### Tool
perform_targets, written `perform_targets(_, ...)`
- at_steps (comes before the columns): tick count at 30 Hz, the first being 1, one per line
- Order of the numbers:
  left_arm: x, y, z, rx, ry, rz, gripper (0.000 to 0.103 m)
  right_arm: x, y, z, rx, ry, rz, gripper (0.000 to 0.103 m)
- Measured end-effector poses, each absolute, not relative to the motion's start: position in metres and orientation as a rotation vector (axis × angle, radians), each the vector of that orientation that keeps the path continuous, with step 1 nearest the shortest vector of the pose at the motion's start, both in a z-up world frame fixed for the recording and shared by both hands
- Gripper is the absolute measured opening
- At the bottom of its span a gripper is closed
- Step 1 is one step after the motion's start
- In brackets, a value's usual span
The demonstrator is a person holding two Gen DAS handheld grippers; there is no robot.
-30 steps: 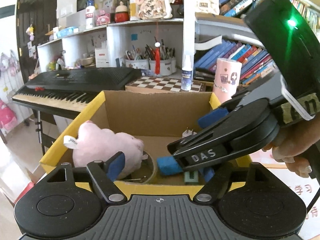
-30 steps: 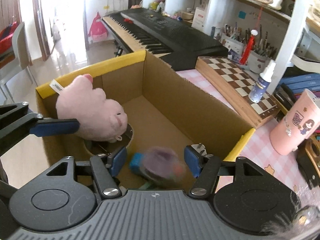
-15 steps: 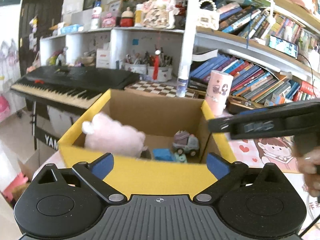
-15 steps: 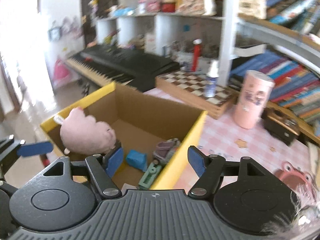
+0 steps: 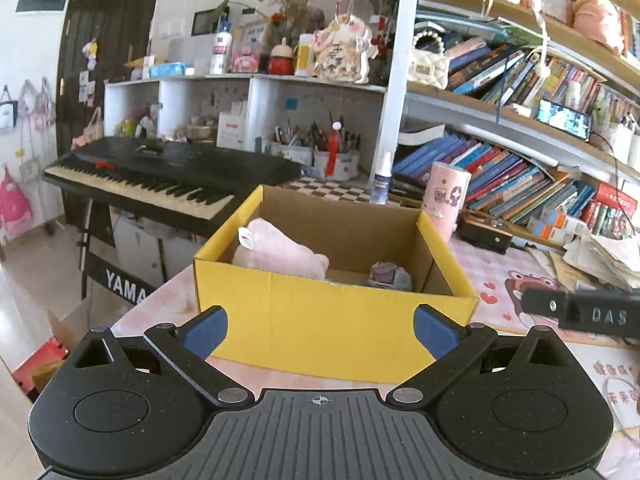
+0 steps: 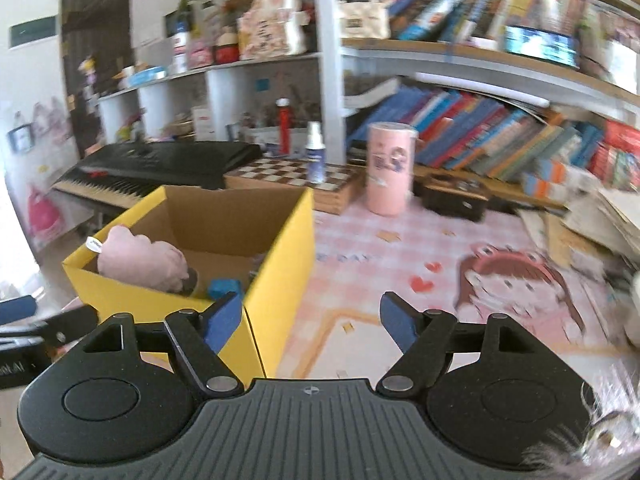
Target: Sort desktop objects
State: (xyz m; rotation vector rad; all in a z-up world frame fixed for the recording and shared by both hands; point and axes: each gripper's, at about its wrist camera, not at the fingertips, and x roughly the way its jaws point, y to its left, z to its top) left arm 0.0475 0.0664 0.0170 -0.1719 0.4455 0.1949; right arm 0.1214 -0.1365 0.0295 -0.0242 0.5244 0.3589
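Observation:
A yellow cardboard box (image 5: 332,320) stands on the pink desk mat; it also shows in the right wrist view (image 6: 280,248). Inside lie a pink plush toy (image 5: 276,256), a small purple-grey toy car (image 5: 388,274) and a blue block (image 6: 224,286). My left gripper (image 5: 320,330) is open and empty, just in front of the box's near wall. My right gripper (image 6: 310,318) is open and empty, beside the box's right corner above the mat. Its finger (image 5: 584,314) shows at the right of the left wrist view.
A pink cup (image 6: 390,168), a spray bottle (image 6: 316,152) and a chessboard (image 6: 288,176) stand behind the box. A black keyboard (image 5: 160,176) is at the left. Shelves of books (image 5: 520,184) fill the back. Paper stacks (image 6: 600,220) lie at the right. The cartoon mat (image 6: 400,272) lies between.
Both grippers have pulled back out of the box. The toy car dropped from the right gripper and now lies in the box. The right gripper has swung right toward the mat.

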Motion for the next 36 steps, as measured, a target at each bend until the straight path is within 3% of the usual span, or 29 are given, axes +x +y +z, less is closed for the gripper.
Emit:
perform_targets(18,-0.009,0.04,0.01,-0.127,0.465,0.091,0.103,0.012,-0.171,0.006,0.006,0.515,0.122,0.09)
perform_targets(36,-0.017,0.023,0.004,-0.153,0.464,-0.034,0.103,-0.023,-0.187,0.0,0.01,0.529,0.037,0.091)
